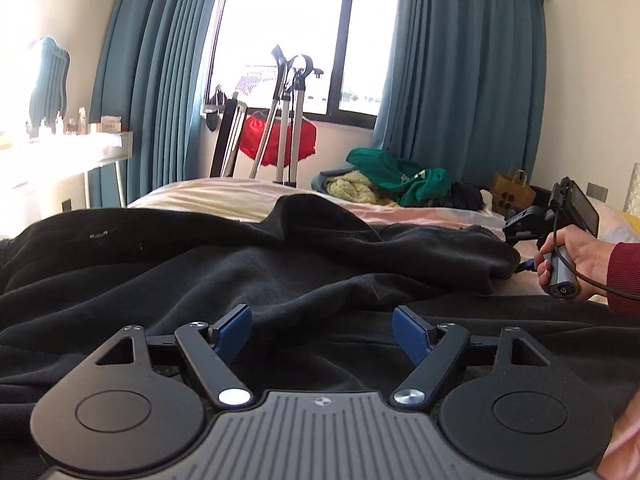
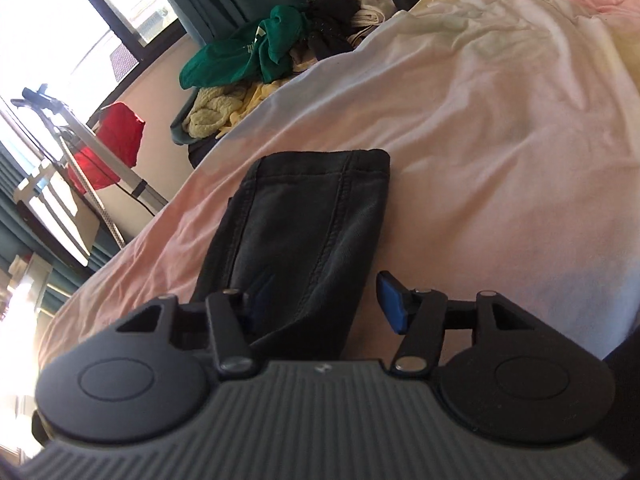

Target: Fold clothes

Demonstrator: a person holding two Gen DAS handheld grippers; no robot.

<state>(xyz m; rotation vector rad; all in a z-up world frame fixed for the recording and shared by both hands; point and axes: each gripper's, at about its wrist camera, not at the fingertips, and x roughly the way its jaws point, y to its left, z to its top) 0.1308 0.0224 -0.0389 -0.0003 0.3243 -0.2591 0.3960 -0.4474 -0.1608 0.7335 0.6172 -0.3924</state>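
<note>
The left gripper (image 1: 322,334), fingers spread and empty, hovers over the black garment (image 1: 240,264) sprawled across the bed (image 1: 208,196). It looks soft and limp; take a hem or cuff. The right gripper (image 2: 320,306) stands parted around the sleeve end (image 2: 304,216) (pads not pressing). A clothes pile (image 1: 384,184) crowds the far edge.

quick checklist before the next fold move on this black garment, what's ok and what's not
1. Left gripper open, nothing between its pads: ok.
2. Right gripper free of the black sleeve: not ok, the cloth lies between its open jaws; a grip cannot be told.
3. Black garment spread flat: not ok, rumpled with a raised ridge.
4. Bedsheet beside the sleeve bare: ok.
5. Clothes pile apart from the garment: ok.
</note>
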